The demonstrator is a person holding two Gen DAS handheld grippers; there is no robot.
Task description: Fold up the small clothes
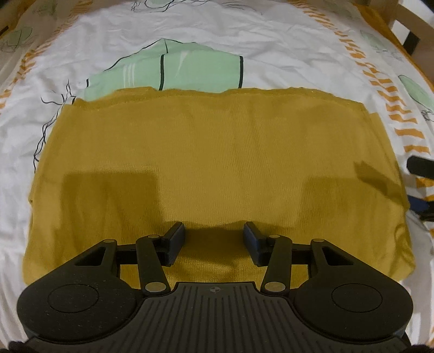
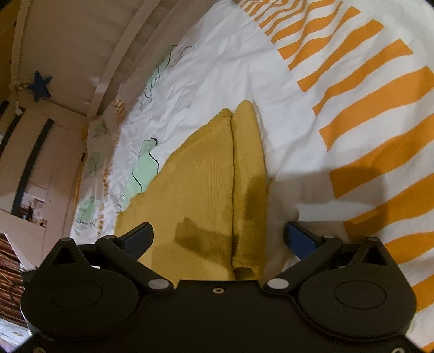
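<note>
I see a bed spread with a creased white sheet [image 1: 244, 32] printed with orange stripes [image 2: 366, 114] and pale green shapes [image 1: 173, 73], a wooden bed frame [image 1: 407, 24] at its edge, a beige wall [image 2: 62, 54] bearing a dark blue star [image 2: 40, 85].

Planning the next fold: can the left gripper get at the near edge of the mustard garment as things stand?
Probably yes. The left gripper hangs open just above the mustard garment, nothing between its fingers, and no other item lies on the cloth near it.
</note>
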